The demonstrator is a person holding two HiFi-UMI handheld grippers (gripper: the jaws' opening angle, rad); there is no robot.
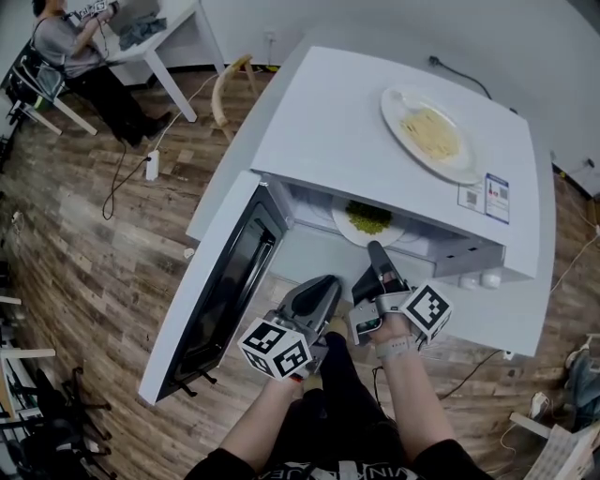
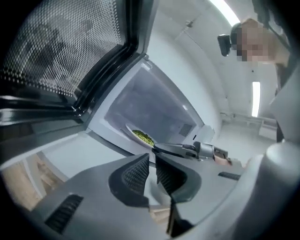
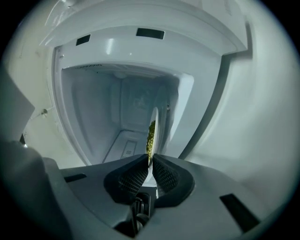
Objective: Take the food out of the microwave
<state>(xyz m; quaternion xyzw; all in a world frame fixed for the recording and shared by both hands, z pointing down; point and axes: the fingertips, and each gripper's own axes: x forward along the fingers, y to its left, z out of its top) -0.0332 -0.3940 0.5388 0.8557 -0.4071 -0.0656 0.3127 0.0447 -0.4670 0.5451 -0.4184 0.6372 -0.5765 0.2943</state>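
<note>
Right gripper view: my right gripper (image 3: 150, 159) has its jaws clamped on the plate (image 3: 154, 117) near rim, green food (image 3: 151, 133) just beyond, inside the microwave (image 3: 93, 122). Left gripper (image 2: 152, 157) sits left, jaws barely apart, empty.

- Floor is wood planks (image 1: 84, 234) in mixed browns, and it runs all round.
- Far wall (image 1: 375, 23) is plain and pale.
- Far left there's a white table (image 1: 183, 23) with slanted legs, and a person (image 1: 66, 47) sitting at it.
- Near that table a dark cable (image 1: 117, 183) trails over the floor next to a small white box (image 1: 151, 167).
- A pale curved wooden piece (image 1: 223, 89) stands just right of the table leg. Can't tell what it is.
- Long ceiling strip lights (image 2: 229, 13) are lit.
- Black stand legs (image 1: 47, 412) sit at the near left.
</note>
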